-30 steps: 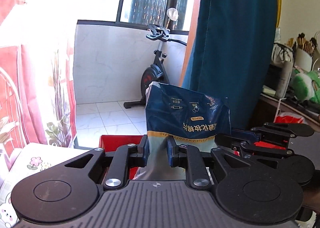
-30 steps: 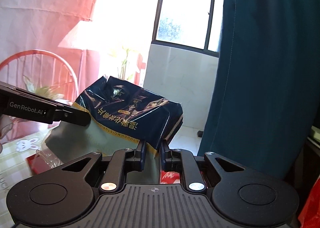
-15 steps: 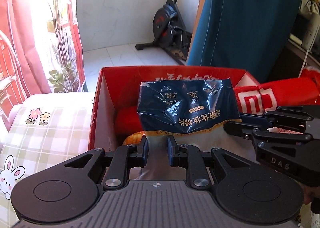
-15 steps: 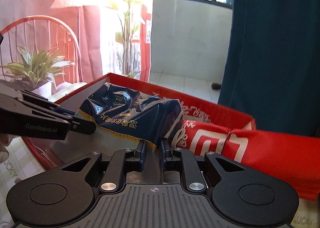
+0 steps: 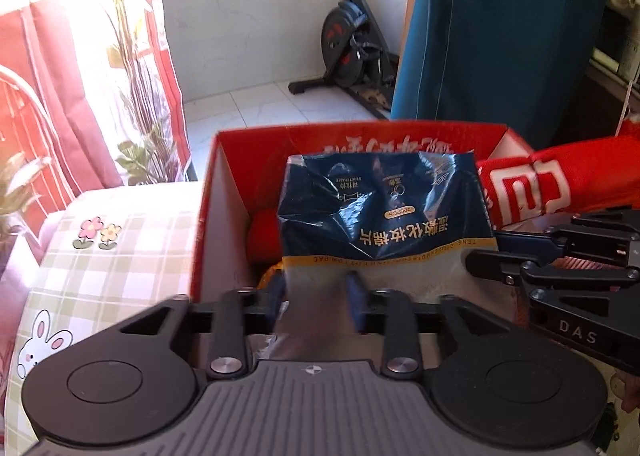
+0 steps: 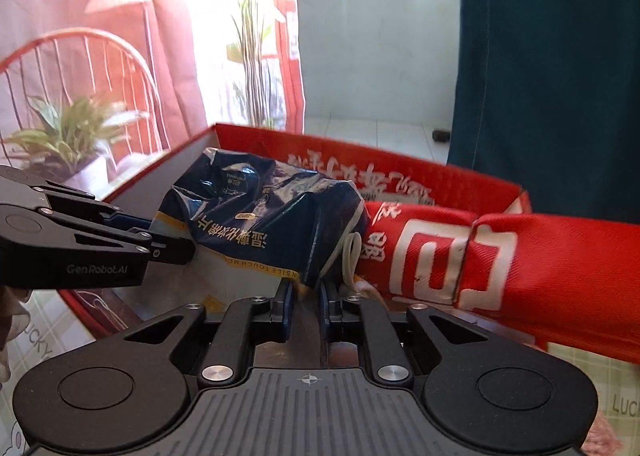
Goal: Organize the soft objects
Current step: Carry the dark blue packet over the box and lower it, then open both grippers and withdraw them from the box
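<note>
A dark blue and silver pack of cotton pads [image 5: 384,216] lies in the open red box [image 5: 208,192], over a red soft item and an orange one. My left gripper [image 5: 315,290] has its fingers parted around the pack's silver lower edge; the gap is wider than before. My right gripper [image 6: 307,296] is shut on the pack's [image 6: 260,224] near edge. The right gripper also shows in the left wrist view [image 5: 492,256], touching the pack's right side. The left gripper shows in the right wrist view [image 6: 176,244] at the pack's left edge.
A red cloth bag with white characters [image 6: 500,256] lies across the box's right side. The box stands on a checked tablecloth with flower and rabbit prints [image 5: 100,256]. An exercise bike [image 5: 352,44], a teal curtain [image 5: 500,36] and a potted plant [image 6: 68,136] lie beyond.
Both grippers lowered the pack from mid-air into the red box. The left gripper's fingers have spread apart on the pack; the right gripper stays closed on it.
</note>
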`<state>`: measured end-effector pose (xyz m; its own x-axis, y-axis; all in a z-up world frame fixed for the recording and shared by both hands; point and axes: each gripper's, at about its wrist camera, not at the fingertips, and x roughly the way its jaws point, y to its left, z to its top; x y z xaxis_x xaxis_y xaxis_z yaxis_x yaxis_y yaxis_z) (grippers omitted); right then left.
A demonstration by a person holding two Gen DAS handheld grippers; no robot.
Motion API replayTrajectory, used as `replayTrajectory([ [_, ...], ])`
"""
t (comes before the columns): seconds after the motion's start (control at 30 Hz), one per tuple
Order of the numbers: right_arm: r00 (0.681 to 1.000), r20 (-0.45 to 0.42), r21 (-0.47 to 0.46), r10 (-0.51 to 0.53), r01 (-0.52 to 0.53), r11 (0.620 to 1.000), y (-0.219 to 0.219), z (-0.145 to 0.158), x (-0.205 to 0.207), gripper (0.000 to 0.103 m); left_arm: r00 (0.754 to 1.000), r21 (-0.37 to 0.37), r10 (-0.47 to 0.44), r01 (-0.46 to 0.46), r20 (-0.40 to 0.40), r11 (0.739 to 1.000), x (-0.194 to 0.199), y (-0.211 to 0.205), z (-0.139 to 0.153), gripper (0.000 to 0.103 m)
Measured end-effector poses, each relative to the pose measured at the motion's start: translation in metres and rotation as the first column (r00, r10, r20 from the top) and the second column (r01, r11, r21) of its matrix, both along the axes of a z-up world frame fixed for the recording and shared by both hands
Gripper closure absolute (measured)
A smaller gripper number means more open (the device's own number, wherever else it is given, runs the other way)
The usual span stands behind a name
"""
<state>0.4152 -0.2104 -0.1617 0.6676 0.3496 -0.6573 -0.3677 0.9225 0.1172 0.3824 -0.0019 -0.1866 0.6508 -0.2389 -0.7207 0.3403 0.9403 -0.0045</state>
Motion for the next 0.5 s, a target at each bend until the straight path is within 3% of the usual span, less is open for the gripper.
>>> replayTrajectory([
  [0.1,0.999,0.052,0.008,-0.015,0.014,1.0,-0.008,0.009,-0.013,0.078,0.999,-0.03,0.002,-0.001,0.036,1.0,-0.014,0.006,0.01,0.042],
  [0.5,0.987,0.158,0.007,-0.011,0.01,1.0,-0.042,0.038,-0.081,0.078,0.996,-0.108,0.022,-0.012,0.089,0.994,-0.078,0.021,0.026,0.041],
])
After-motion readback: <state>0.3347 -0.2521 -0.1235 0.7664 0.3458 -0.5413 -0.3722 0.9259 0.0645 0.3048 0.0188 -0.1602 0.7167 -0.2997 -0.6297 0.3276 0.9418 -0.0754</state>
